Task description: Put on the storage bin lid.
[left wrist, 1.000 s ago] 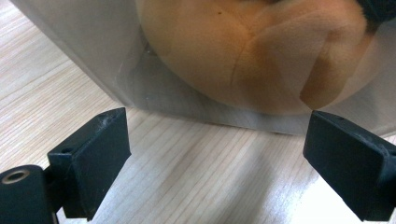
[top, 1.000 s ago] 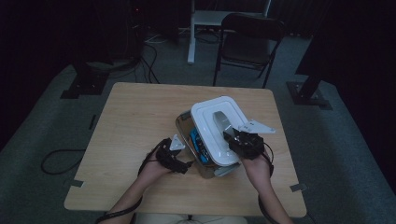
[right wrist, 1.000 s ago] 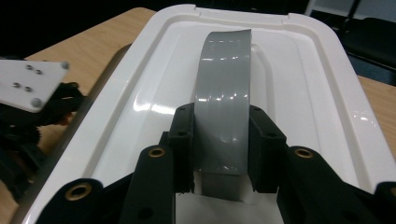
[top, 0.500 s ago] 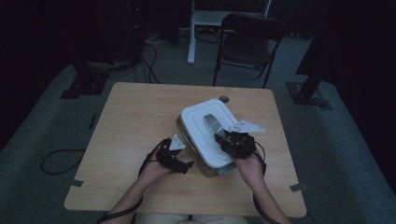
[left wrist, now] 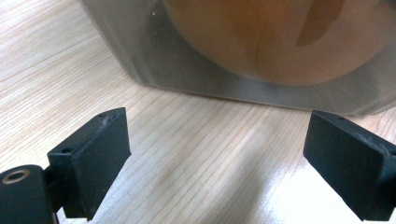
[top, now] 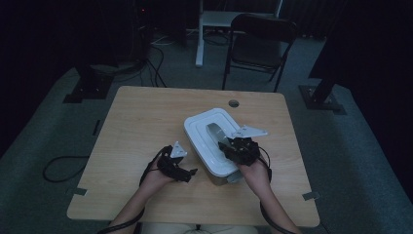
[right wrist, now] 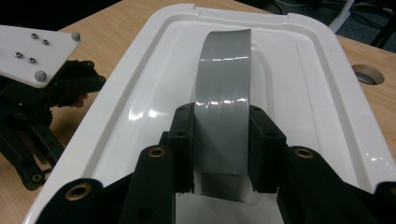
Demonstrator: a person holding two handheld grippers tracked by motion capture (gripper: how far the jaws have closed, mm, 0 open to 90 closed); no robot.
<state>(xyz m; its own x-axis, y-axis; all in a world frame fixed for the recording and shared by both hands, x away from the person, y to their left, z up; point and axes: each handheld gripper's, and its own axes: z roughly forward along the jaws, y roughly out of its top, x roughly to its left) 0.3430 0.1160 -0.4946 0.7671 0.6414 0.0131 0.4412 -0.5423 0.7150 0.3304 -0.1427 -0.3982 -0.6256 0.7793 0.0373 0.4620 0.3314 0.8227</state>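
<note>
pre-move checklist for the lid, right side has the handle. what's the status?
1. Right gripper shut on the grey handle: ok, one jaw on each side of the strap.
2. White lid seated on the container: cannot tell; in the high view it looks skewed over the box, and the rim fit is hidden.
3. Left gripper open: ok, jaws wide apart with nothing between them.
4. Left gripper clear of the container wall: ok, bare table lies between the jaws and the wall.
5. Container contents: cannot tell, just a blurred tan shape through the wall.
6. Room around the lid on the table: ok, nothing else nearby.
</note>
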